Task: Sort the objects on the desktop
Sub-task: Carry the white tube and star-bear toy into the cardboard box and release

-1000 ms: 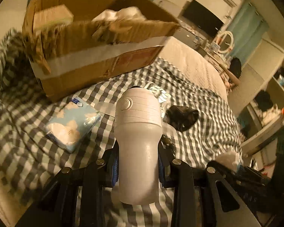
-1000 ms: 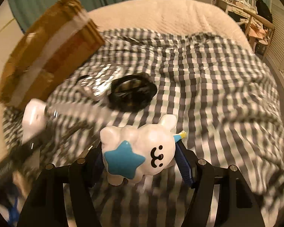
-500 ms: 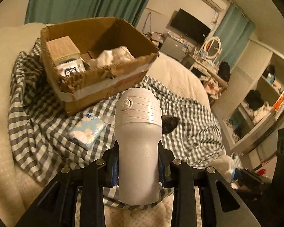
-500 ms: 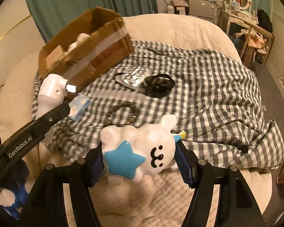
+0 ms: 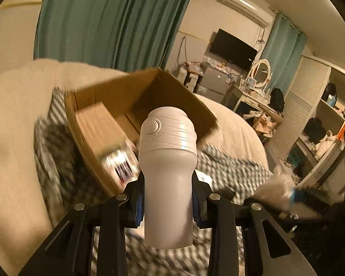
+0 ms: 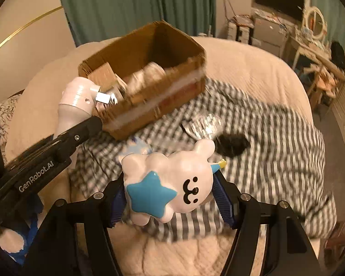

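Item: white ribbed bottle (image 5: 168,172), clamped upright between the jaws of the left hand-held gripper (image 5: 168,203), raised in front of the open cardboard box (image 5: 135,96). Item: white cloud figure with blue star (image 6: 170,187), gripped across its body by the right hand-held gripper (image 6: 170,199), above the checked cloth (image 6: 264,142) on the bed (image 6: 241,53). Foil packet (image 6: 203,124) and dark round object (image 6: 233,142) lay on the cloth. Risk, judged: both loads converging on one box could collide; the glossy, rounded figure could slip.
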{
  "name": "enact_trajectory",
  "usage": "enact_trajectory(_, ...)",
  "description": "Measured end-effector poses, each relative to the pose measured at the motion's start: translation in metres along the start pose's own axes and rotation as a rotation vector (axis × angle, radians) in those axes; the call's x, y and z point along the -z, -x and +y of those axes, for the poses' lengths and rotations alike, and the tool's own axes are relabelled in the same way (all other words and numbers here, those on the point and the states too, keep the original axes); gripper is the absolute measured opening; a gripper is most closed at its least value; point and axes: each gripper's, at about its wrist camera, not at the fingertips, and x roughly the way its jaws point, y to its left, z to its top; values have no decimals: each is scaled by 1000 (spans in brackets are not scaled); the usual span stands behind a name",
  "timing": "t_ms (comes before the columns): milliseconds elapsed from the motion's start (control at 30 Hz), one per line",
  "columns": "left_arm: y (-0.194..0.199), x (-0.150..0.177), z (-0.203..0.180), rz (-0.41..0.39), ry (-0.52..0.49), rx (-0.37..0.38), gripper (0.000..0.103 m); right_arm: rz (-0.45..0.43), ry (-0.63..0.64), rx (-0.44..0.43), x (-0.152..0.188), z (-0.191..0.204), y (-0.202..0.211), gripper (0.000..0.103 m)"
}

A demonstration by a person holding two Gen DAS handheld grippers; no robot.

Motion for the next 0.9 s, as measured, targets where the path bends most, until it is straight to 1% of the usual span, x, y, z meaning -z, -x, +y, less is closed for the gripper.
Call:
enact_trajectory(33,-9,-14,6,20,-1,1,32,-15,21,7,-12,6,0,65)
enact_trajectory(100,-29,-37,13,80,-28,-32,32,-44,48,9,-41,15,-1,65)
enact_trajectory(167,-44,-59,21,100,-41,-33,32,-72,69,5,-74,24,-7,65)
enact_trajectory(233,-55,-76,27,83,-52,-24,32,-85,67,0,-96,25,-17,65)
enact_trajectory(300,-66,-90,27,75,-92,-46,32,-79,48,-12,-121,25,-35,66)
enact_trajectory(367,-76,-99,26,56,-134,-80,32,-37,-2,-22,-143,20,-63,66)
enact_trajectory(400,-80,-101,27,51,-143,-88,32,-25,-23,-30,-148,17,-71,66)
enact_trajectory(433,-85,-103,27,49,-145,-93,32,-13,-52,-48,-155,13,-81,66)
enact_trajectory(467,-89,-104,28,45,-139,-89,35,2,-92,-72,-164,8,-93,66)
enact_trajectory(500,-92,-107,30,39,-120,-82,39,14,-110,-94,-171,7,-101,66)
enact_trajectory(533,-93,-109,32,36,-90,-76,63,18,-115,-102,-176,7,-106,66)
enact_trajectory(567,-92,-111,34,31,-57,-78,95,20,-117,-92,-182,7,-112,66)
enact_trajectory(600,-89,-114,36,23,-25,-73,103,12,-121,-66,-187,7,-115,71)
enact_trajectory(633,-84,-116,38,7,-10,-71,103,-2,-129,-34,-192,7,-116,89)
enact_trajectory(667,-78,-118,38,-5,-1,-71,103,-30,-148,19,-197,4,-111,92)
enact_trajectory(700,-71,-120,37,-16,4,-68,103,-50,-162,49,-199,1,-106,93)
enact_trajectory(733,-61,-122,35,-34,10,-65,103,-76,-176,61,-199,-4,-99,96)
enact_trajectory(800,-42,-122,30,-66,11,-63,103,-111,-190,62,-193,-16,-81,96)
enact_trajectory(900,-3,-116,15,-114,-25,-80,103,-155,-150,134,-174,-28,-48,96)
